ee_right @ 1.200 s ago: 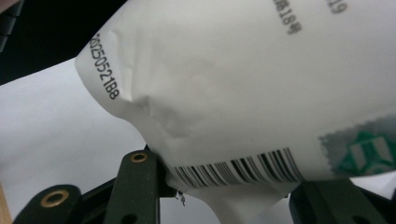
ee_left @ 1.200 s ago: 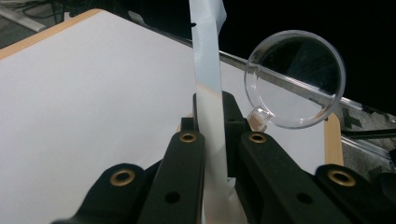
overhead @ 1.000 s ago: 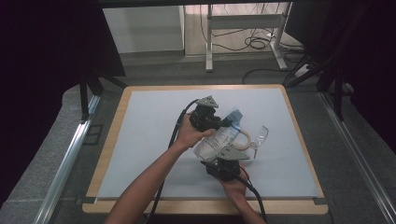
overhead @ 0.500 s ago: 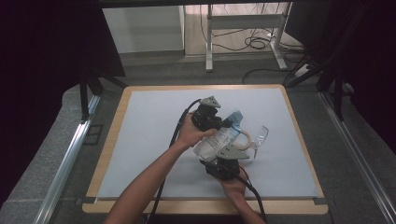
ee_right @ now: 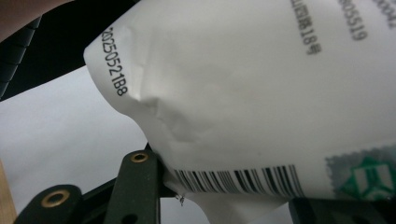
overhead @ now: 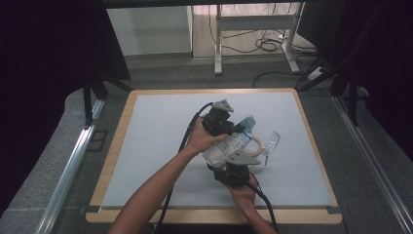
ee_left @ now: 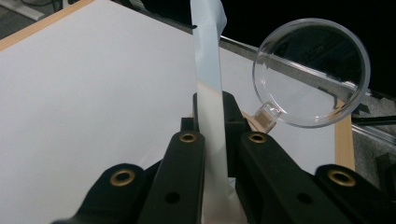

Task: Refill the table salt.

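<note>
White plastic pouch [overhead: 225, 146] stays held above the mid-right worktop [overhead: 146, 146], unmoved over the last second; open room lies left. Left gripper view: left gripper [ee_left: 216, 122] fingers clamp its sealed top strip, beside a clear cup [ee_left: 312, 72]. Right gripper view: right gripper [ee_right: 219, 182] fingers grip the pouch's barcode end.

On the table mat [overhead: 146, 146], a pouch [overhead: 226, 146] sits right of centre, held above the surface between two grippers. The left gripper [overhead: 233, 127] is at the pouch's far end, the right gripper [overhead: 234, 163] at its near end, both touching it. A clear lid [overhead: 270, 144] lies just right of the pouch, beyond the left gripper's jaws, near the mat's right edge
</note>
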